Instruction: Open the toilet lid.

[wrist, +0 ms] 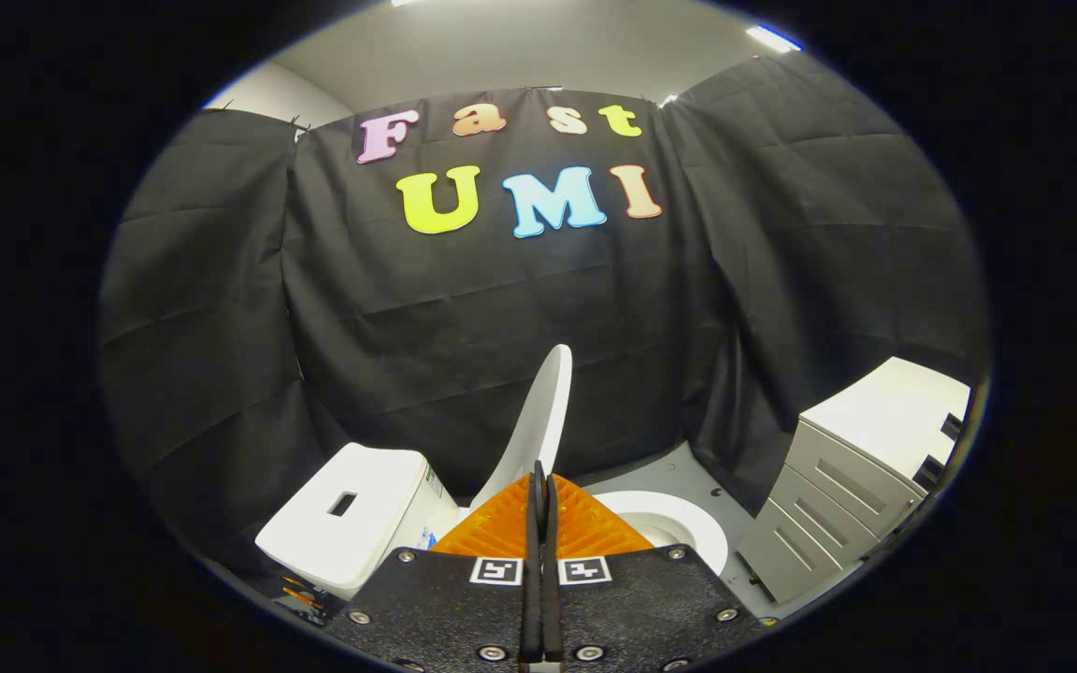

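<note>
Black booth cloth backs the toilet lid (538, 411), raised nearly upright; the gripper (539, 491) fingers, pressed together, seemingly pinch its edge to lift it.

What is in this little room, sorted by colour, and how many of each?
White: 3, lid, tank, bowl
Grey: 1, cabinet
Total: 4
The gripper, fingers shut, pinches the raised lid's edge.

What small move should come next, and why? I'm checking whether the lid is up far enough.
Probably push the toilet lid a little further toward the tank. The lid stands raised edge-on, the bowl rim lies uncovered, and the hand-held gripper sits closed at its lower edge.
</note>
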Demonstrator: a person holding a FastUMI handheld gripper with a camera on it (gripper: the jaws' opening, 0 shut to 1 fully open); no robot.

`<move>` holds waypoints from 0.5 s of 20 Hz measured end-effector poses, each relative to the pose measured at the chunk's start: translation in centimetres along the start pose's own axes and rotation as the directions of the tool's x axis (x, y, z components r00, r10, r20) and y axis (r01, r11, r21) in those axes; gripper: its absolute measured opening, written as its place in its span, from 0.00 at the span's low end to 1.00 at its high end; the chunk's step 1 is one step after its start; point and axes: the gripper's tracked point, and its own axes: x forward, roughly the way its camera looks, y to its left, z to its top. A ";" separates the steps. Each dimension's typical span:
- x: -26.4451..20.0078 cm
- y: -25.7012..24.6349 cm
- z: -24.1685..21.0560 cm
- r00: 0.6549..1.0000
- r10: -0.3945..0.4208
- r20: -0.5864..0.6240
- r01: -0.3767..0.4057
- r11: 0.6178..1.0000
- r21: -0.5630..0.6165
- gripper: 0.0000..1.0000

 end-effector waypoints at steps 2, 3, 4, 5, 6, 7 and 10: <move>-0.2 0.6 0.1 1.000 -0.013 -0.007 0.013 1.000 -0.026 0.00; -0.2 1.1 0.4 1.000 -0.014 -0.006 0.013 0.999 -0.039 0.00; -0.3 1.7 0.6 1.000 -0.010 -0.003 0.010 0.999 -0.050 0.00; -0.3 2.4 0.8 1.000 -0.002 0.000 0.002 0.998 -0.068 0.00; -0.2 3.0 1.1 1.000 0.002 0.004 -0.002 0.996 -0.094 0.00; -0.3 3.6 1.1 1.000 0.002 0.004 -0.002 0.992 -0.128 0.00; -0.7 5.6 1.4 1.000 0.022 0.016 -0.019 0.982 -0.189 0.00</move>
